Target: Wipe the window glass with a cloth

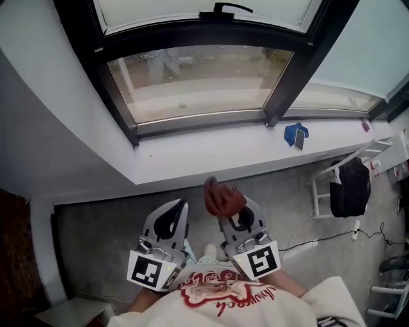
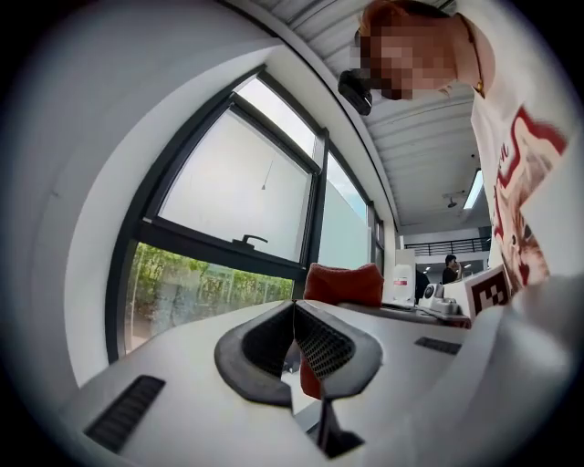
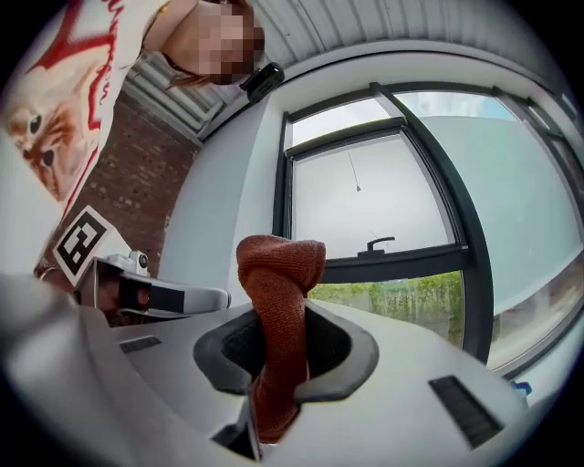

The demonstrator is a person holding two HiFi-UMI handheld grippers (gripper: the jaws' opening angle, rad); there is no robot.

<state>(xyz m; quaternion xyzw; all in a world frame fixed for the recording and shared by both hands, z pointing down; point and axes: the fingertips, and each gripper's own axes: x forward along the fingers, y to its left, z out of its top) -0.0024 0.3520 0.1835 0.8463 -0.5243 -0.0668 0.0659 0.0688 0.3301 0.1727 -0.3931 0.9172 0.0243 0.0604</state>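
The window's lower glass pane (image 1: 198, 80) sits in a dark frame above a white sill (image 1: 211, 153); greenery shows through the pane (image 2: 210, 287) (image 3: 392, 301). A rust-red cloth (image 1: 223, 197) (image 3: 278, 301) sticks up bunched from my right gripper (image 1: 233, 205) (image 3: 281, 321), which is shut on it below the sill. My left gripper (image 1: 181, 205) (image 2: 294, 307) hangs just left of it, jaws shut with nothing between them. The cloth (image 2: 343, 284) shows beyond the left jaws. Both grippers are well short of the glass.
A window handle (image 1: 223, 9) sits on the upper sash. A blue object (image 1: 296, 135) lies on the sill at the right. At the floor's right stands a white rack with a black bag (image 1: 350, 188). A grey wall (image 1: 38, 128) closes the left.
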